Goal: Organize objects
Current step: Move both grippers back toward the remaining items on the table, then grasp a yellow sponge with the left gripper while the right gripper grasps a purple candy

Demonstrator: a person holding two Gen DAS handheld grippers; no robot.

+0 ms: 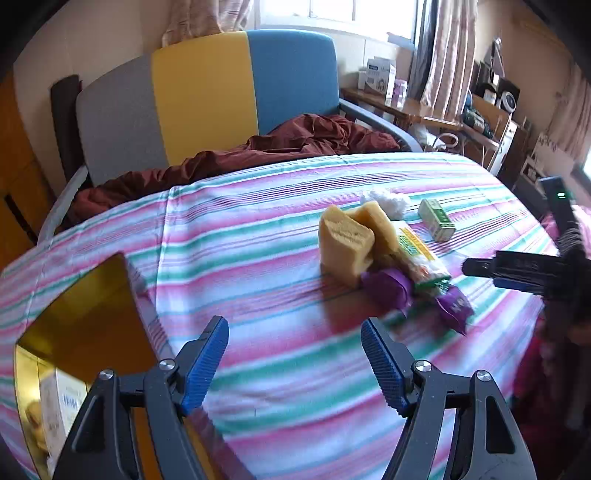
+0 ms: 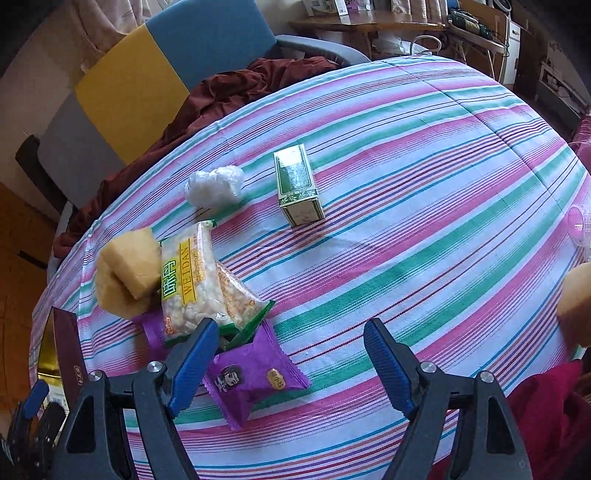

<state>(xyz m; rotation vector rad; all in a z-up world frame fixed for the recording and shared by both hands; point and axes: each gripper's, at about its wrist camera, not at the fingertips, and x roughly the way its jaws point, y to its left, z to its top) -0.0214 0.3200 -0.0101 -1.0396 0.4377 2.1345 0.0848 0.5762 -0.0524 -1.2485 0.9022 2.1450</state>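
While both grippers stand spread and empty, the purple snack packet (image 2: 255,380) lies on the bed at ten o'clock of the right gripper (image 2: 290,363), nearer than the left gripper (image 1: 295,360).

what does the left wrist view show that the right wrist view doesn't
Only the left wrist view shows the window, the inside of the gold-lined box with a white carton in it, and the right gripper from the side, open and empty.

Only the right wrist view shows a pink-rimmed clear plastic cup at the right edge and the whole purple snack packet.

Both show the striped cloth, yellow sponge blocks, small green box, white crumpled wad and WEIDAN snack bag.
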